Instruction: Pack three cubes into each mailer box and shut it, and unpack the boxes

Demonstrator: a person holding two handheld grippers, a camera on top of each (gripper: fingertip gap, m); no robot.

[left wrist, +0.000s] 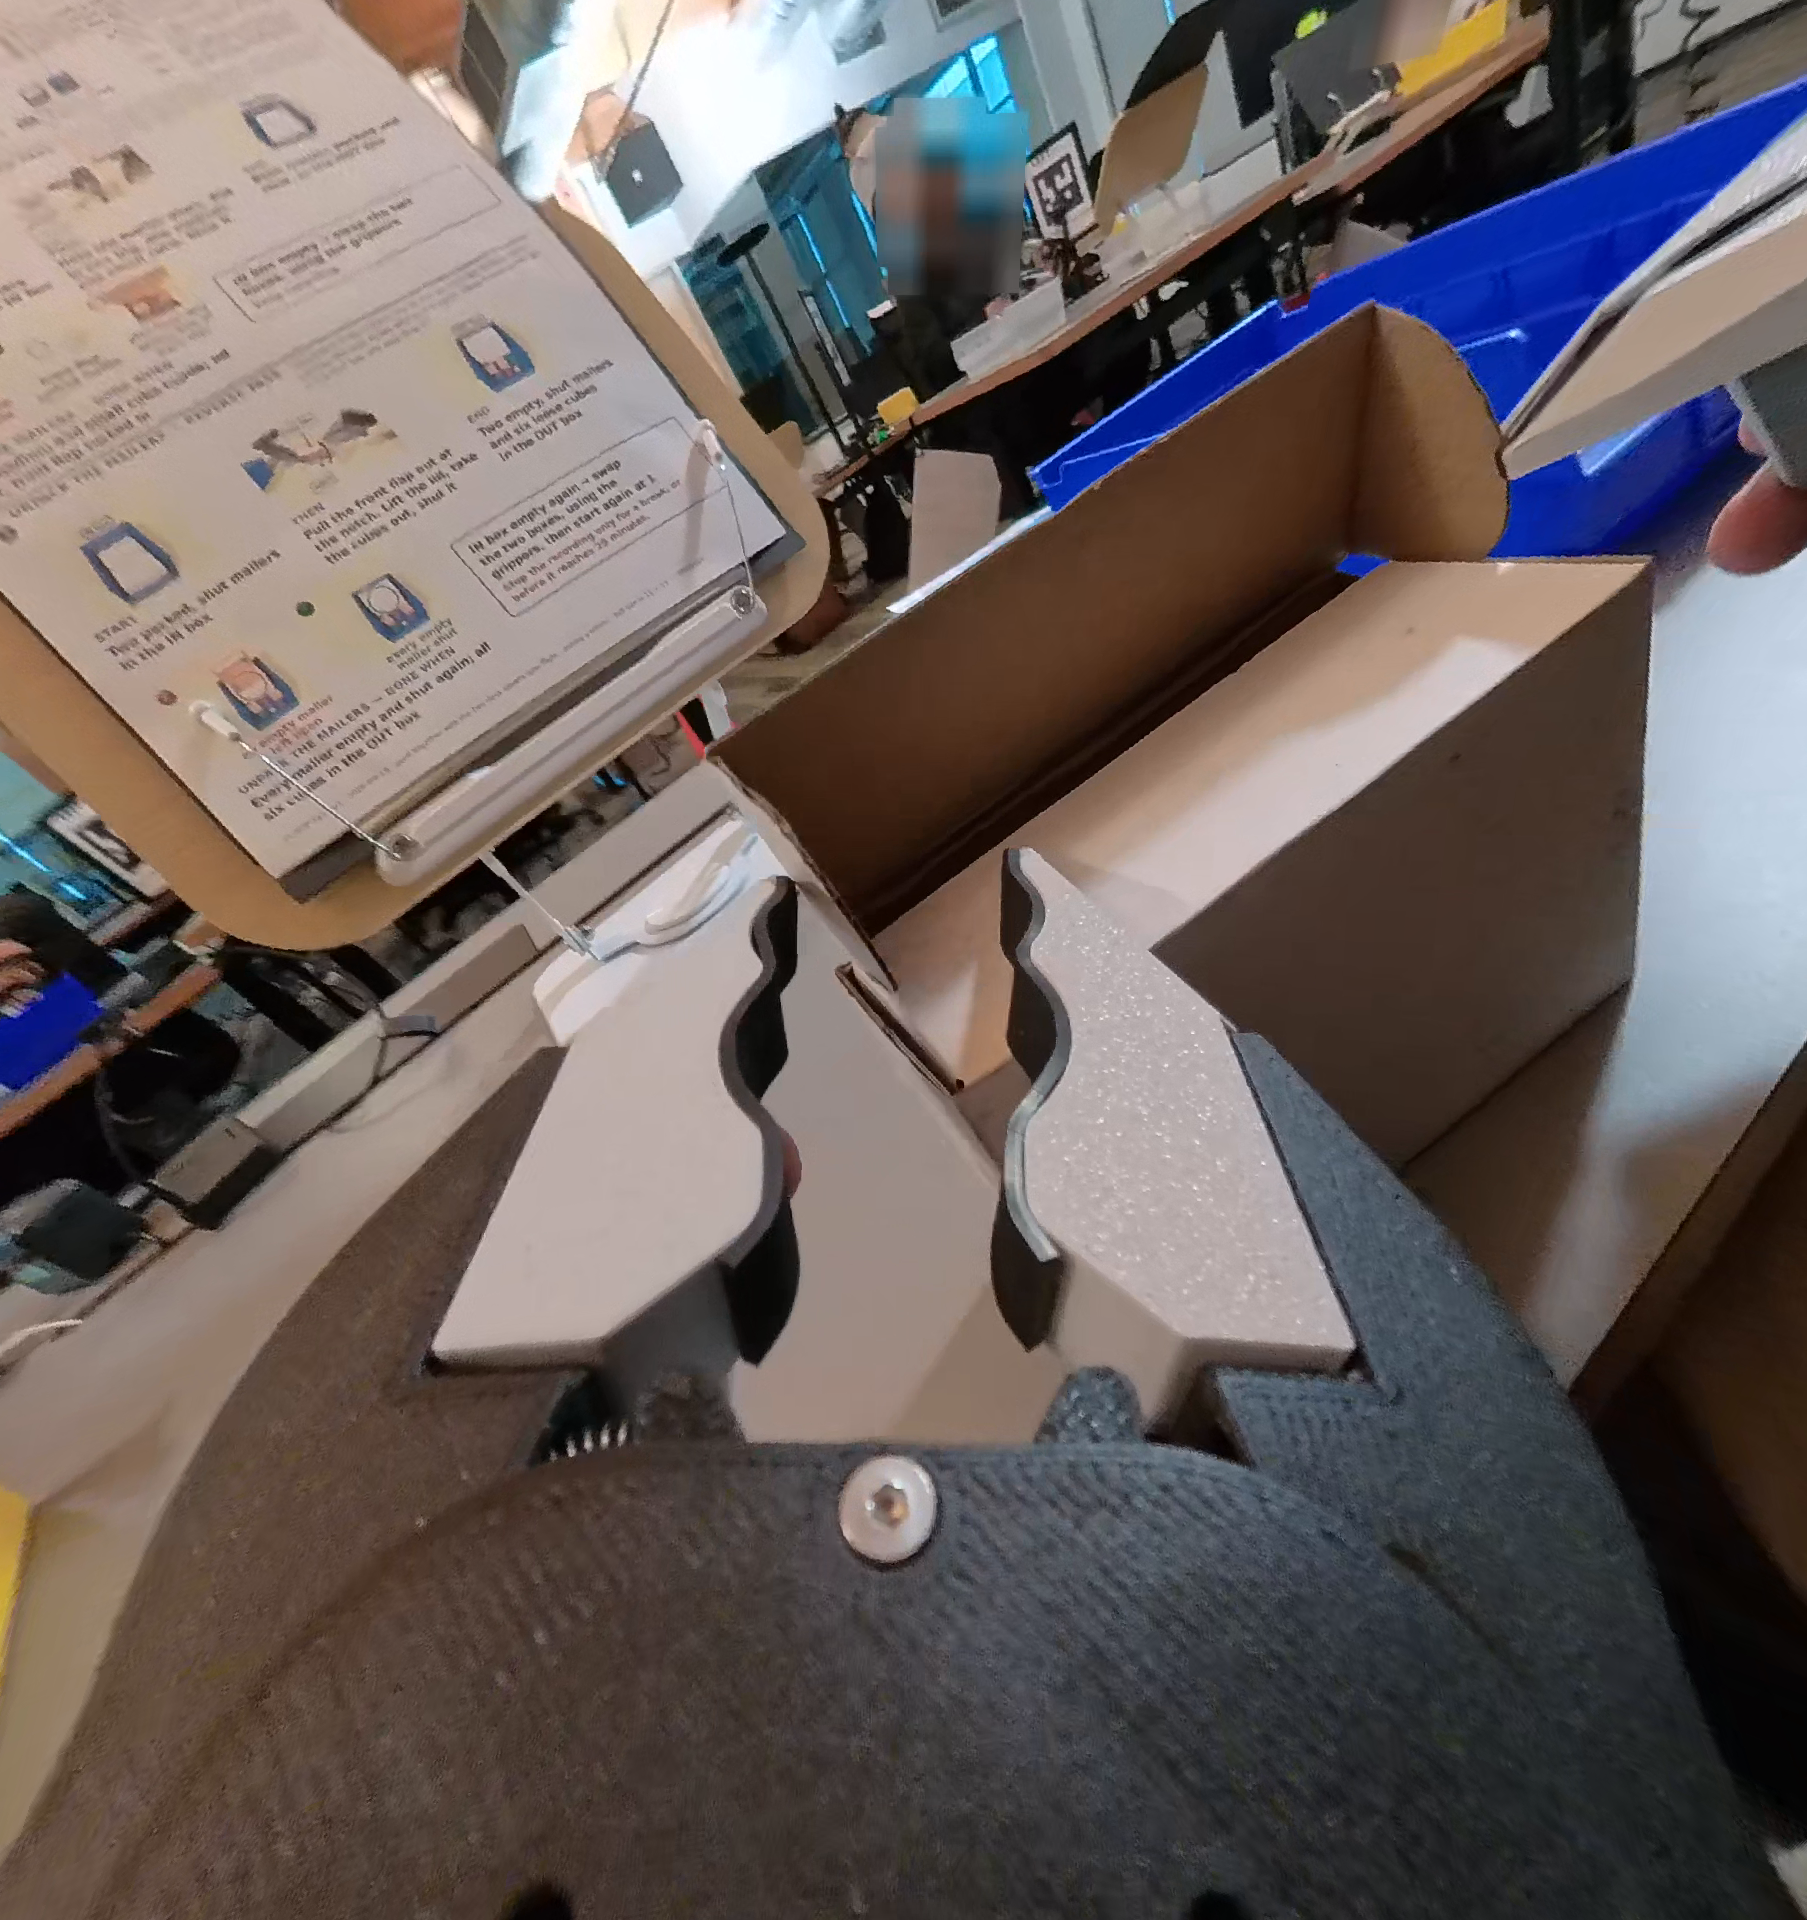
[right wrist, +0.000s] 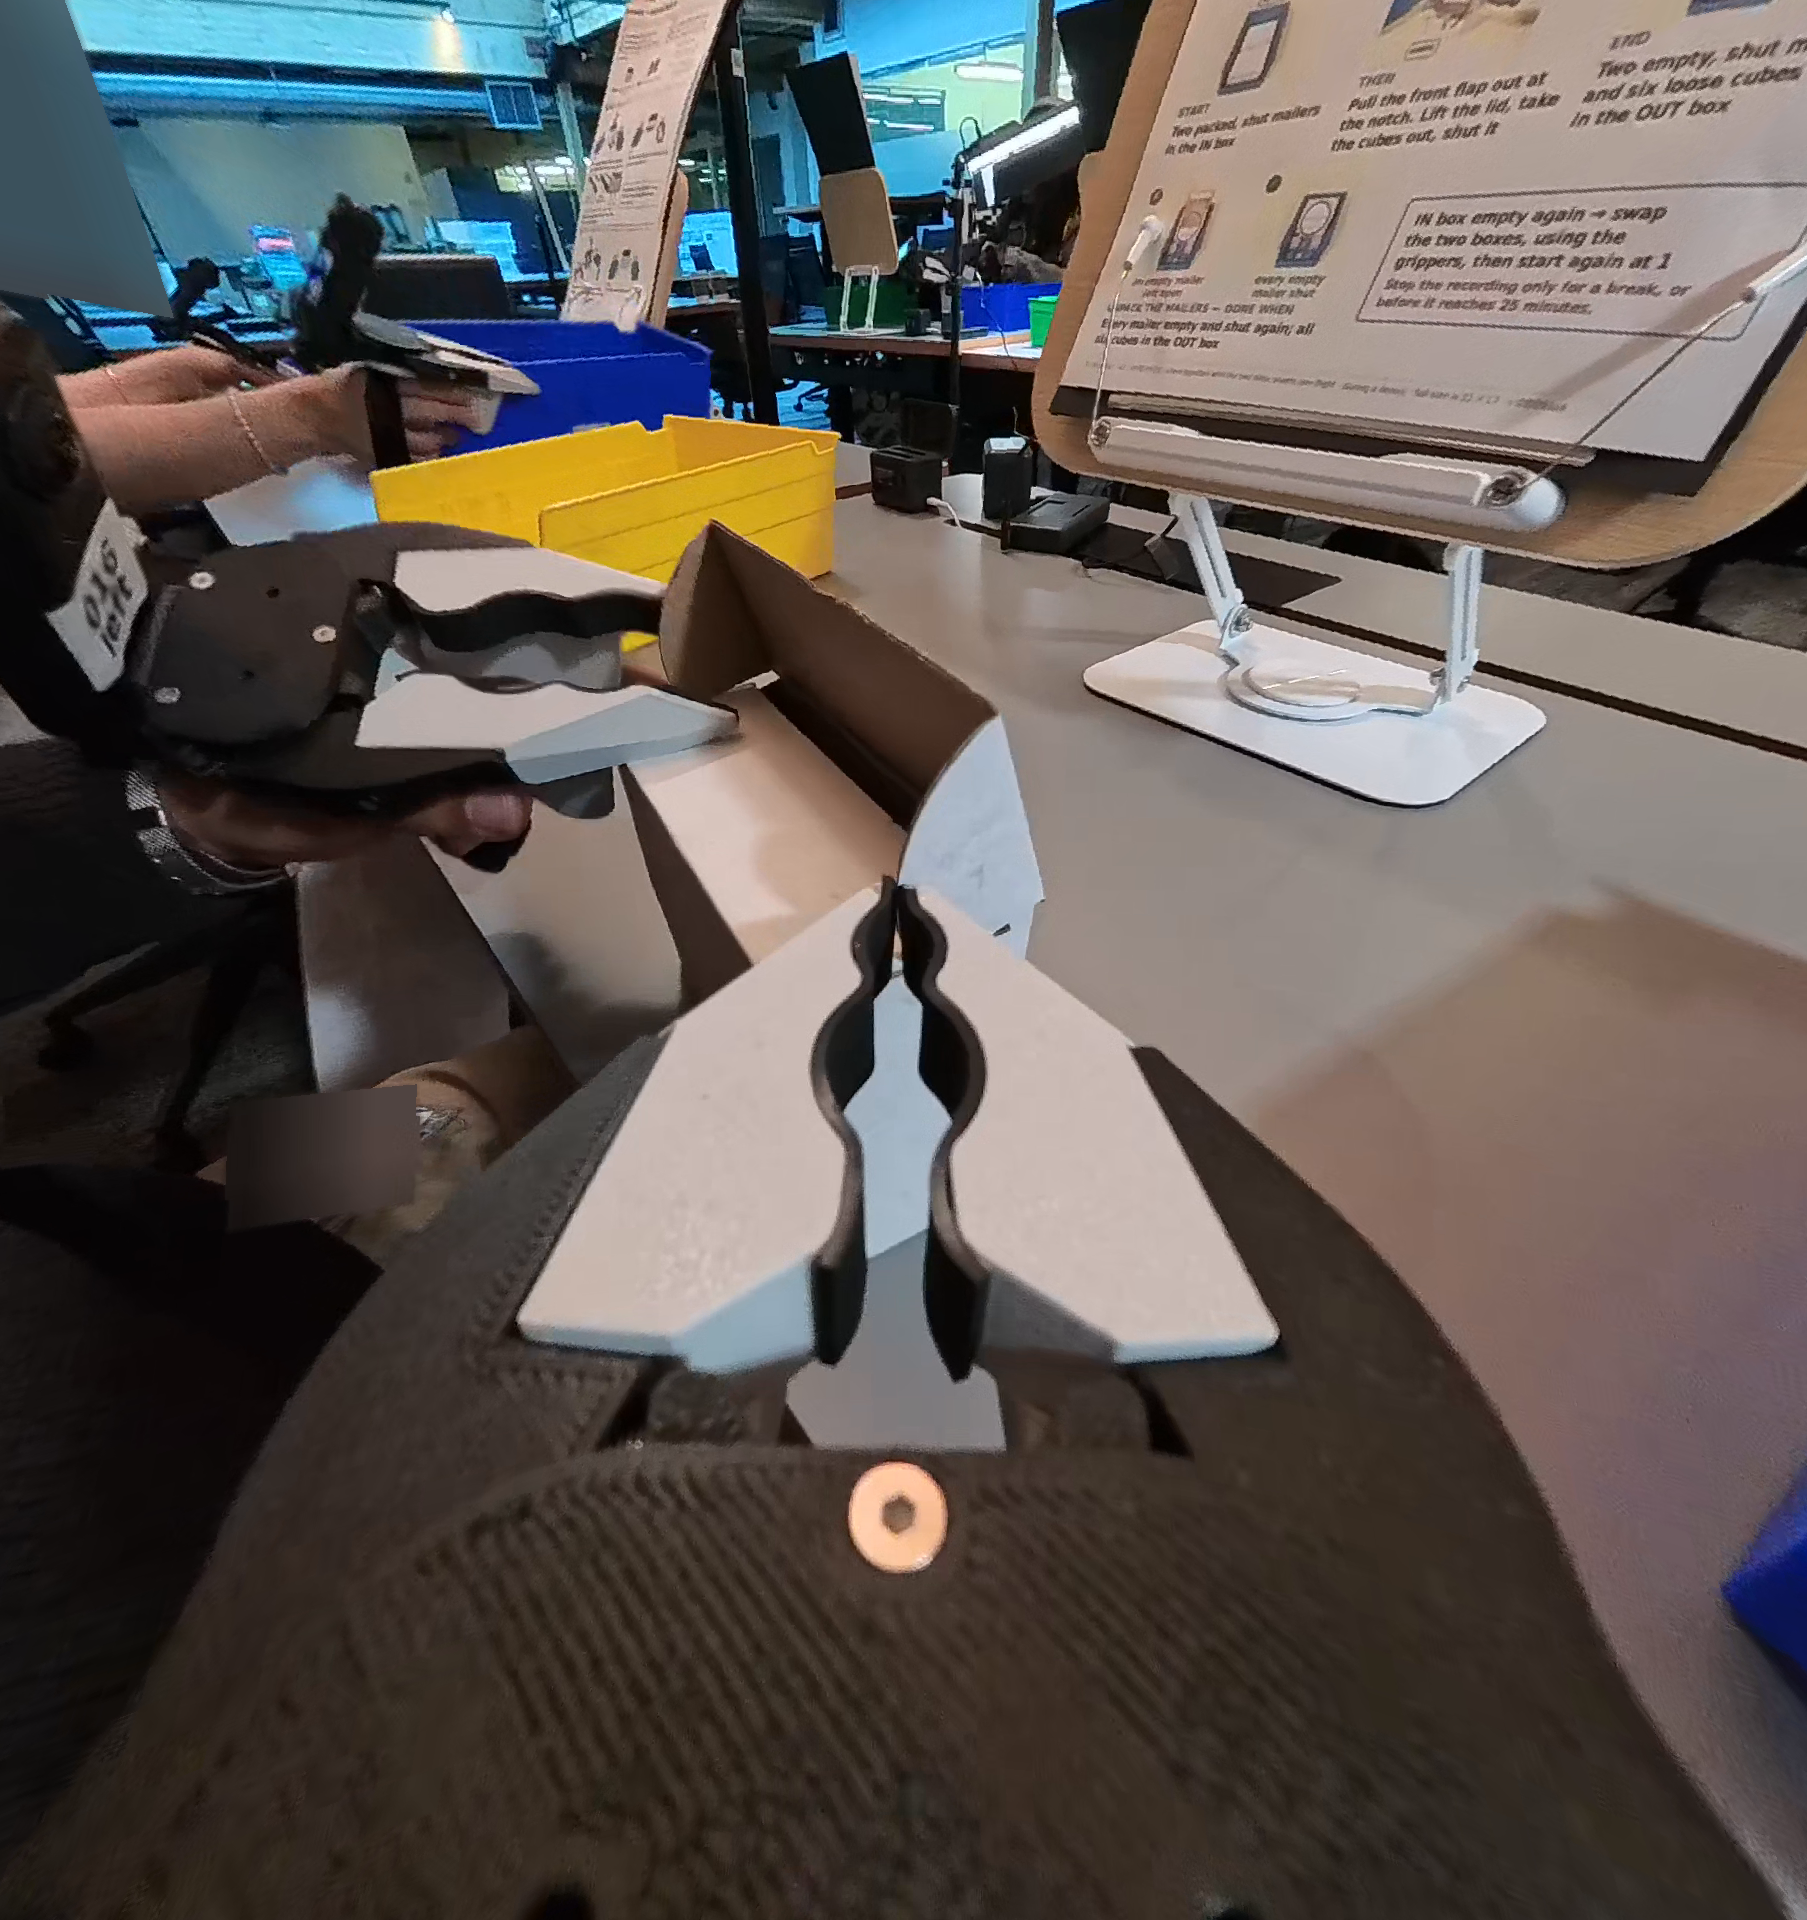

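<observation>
A mailer box [left wrist: 1034, 644], white outside and brown inside, lies open on the grey table with its lid standing up; it also shows in the right wrist view [right wrist: 847, 644]. A tan block [left wrist: 1398, 883] that looks like a cube sits inside it. My left gripper [left wrist: 899, 894] is open, its fingers astride the box's near end wall; it also shows in the right wrist view [right wrist: 691, 665]. My right gripper [right wrist: 897, 899] is shut, its tips touching the lid's rounded side flap [right wrist: 972, 831]. It also shows in the left wrist view [left wrist: 1512, 447]. I cannot see any cardboard between its pads.
A blue bin [left wrist: 1294, 343] stands behind the box. A yellow bin [right wrist: 608, 488] is at the far left. An instruction sheet on a white stand [right wrist: 1314, 717] rises behind the box. Small black devices [right wrist: 1034, 509] lie at the back. Another person's hands [right wrist: 255, 405] work farther off. About 12 cm separates my left fingertips from my right.
</observation>
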